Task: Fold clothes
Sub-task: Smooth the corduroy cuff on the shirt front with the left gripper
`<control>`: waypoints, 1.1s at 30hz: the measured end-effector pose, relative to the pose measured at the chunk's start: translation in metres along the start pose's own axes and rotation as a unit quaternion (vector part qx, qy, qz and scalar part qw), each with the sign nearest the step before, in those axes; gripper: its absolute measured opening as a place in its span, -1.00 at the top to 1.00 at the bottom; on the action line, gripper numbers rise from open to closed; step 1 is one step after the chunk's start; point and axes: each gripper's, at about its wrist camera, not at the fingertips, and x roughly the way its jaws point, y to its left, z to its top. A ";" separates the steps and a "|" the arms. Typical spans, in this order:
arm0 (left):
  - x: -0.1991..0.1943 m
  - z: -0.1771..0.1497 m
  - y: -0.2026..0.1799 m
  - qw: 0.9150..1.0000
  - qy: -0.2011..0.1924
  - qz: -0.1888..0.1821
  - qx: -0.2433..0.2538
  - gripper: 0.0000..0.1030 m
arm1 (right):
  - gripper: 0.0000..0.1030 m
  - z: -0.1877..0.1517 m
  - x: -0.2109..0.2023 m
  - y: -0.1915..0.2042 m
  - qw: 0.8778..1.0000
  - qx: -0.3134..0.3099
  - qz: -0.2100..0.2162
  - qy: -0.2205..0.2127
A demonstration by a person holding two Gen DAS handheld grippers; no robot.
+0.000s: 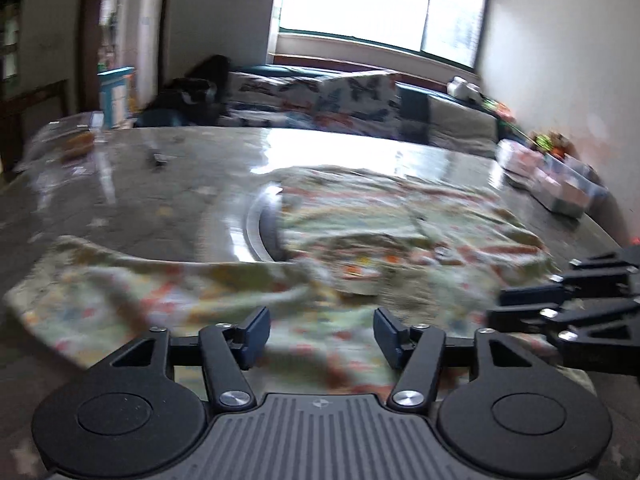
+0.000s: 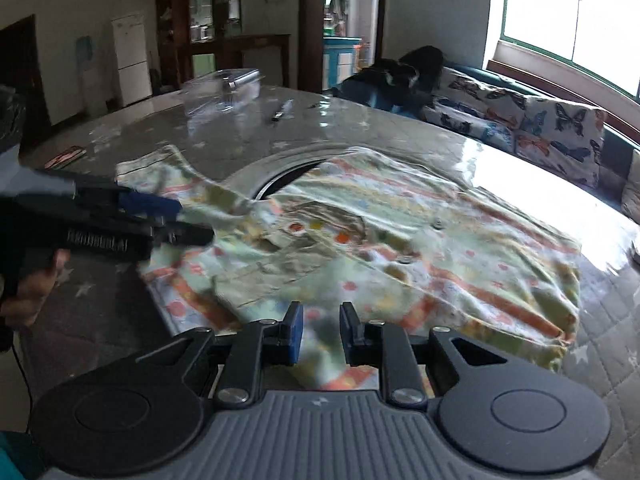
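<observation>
Two grippers: both hover low over the near edge of one garment, each with jaws apart and nothing between them.

Garment: a patterned shirt of pale green cloth with orange bands lies spread and wrinkled on the glossy table, partly covering a round recess in the tabletop.

Long axis: judged from the right wrist view, the shirt runs from a sleeve-like flap at the far left toward a hem corner at the near right, roughly crosswise to both grippers.

Left gripper: jaws set wide, blue pads facing each other, empty. Cloth lies directly beneath and ahead of it; whether the fingertips touch the cloth cannot be told through the blur.

Right gripper: jaws parted more narrowly, empty, directly above the near edge of the shirt.

Relative position: the right gripper appears at the right margin of the left wrist view, just beside the left gripper; the left gripper shows at the left of the right wrist view, over the sleeve side.

Nearer arm: the left is nearer the sleeve flap, the right nearer the body and hem corner.

Next move, as a judgement: each gripper needs to descend and close on the near edge before any fold across the long axis.

Hazard: the recess under the cloth may let fabric sag and slip from a shallow pinch.
</observation>
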 end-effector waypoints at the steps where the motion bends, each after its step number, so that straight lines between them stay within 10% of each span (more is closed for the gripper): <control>1: -0.003 0.000 0.008 1.000 -0.003 0.011 -0.009 -0.23 | 0.63 -0.001 0.003 0.002 1.000 -0.001 0.004 0.007; 19: -0.017 0.002 0.149 0.966 -0.033 0.209 -0.149 -0.20 | 0.62 0.005 -0.006 0.004 1.000 0.001 -0.003 -0.011; 33: -0.003 0.003 0.168 0.961 -0.029 0.201 -0.188 0.78 | 0.62 -0.001 -0.012 -0.001 1.000 0.018 -0.011 -0.016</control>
